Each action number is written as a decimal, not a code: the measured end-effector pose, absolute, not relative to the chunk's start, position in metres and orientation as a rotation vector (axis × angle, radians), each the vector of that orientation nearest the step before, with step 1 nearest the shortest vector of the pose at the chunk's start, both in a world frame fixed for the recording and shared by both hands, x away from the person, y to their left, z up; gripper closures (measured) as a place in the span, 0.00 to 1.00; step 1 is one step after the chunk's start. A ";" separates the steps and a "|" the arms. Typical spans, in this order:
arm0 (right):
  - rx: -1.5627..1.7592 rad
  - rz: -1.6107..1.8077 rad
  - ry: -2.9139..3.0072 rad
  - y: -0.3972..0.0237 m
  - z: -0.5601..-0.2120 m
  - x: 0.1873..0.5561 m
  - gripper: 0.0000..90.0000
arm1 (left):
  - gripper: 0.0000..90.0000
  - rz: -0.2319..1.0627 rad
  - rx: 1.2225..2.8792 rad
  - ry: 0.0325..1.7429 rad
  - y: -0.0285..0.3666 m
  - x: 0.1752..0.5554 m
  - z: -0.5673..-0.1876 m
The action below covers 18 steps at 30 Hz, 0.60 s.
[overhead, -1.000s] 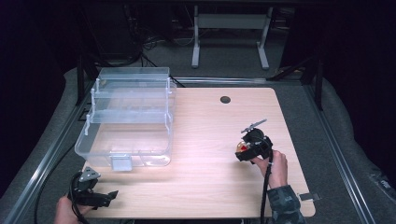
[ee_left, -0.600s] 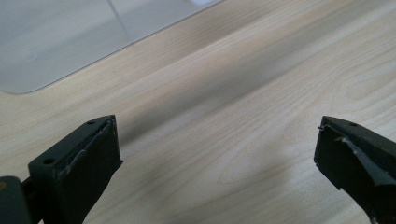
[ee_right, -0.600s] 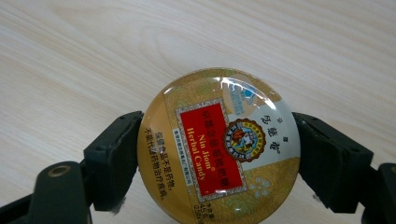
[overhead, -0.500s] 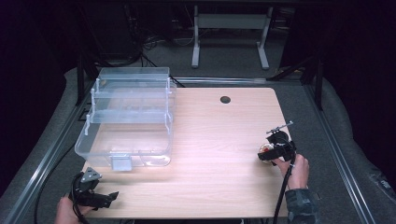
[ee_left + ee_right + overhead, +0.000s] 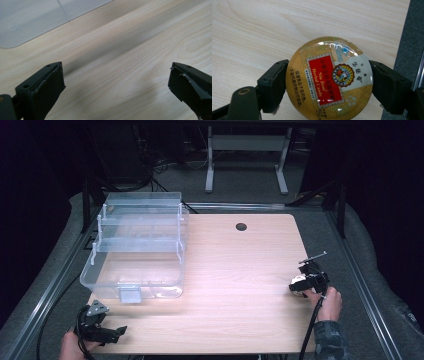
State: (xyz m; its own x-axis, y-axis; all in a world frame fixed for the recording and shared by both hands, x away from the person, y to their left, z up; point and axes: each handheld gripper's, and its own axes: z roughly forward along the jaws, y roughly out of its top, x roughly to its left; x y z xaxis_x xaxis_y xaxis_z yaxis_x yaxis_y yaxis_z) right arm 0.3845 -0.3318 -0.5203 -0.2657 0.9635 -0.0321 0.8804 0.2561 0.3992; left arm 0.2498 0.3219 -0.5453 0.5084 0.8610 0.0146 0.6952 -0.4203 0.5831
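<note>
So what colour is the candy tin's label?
Red on the gold candy tin, clearest in the right gripper view.

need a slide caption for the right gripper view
Right gripper holding a round candy tin over the wooden table.

Candy tin point(image 5: 329, 79): near rim cut off by the bottom edge of the right gripper view; in the high view too small to read, partly hidden by the right tool point(image 5: 308, 281).
Right tool: jaw bases cut off at the bottom corners of its own view.
Left tool point(image 5: 116, 85): right jaw cut by the right edge, left jaw by the bottom.
Clear plastic box point(image 5: 32, 17): one blurred corner, far left, the rest cropped.
Person's hands: cut off at the near edge of the surface point(image 5: 240, 265).
</note>
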 end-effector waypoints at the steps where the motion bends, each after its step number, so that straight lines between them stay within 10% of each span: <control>1: 1.718 0.440 2.261 -0.333 -0.521 0.385 0.22 | 0.00 0.423 2.238 1.271 0.321 0.250 -0.545; 18: 1.779 0.415 2.271 -0.338 -0.529 0.390 0.21 | 0.00 0.430 2.238 1.275 0.324 0.250 -0.542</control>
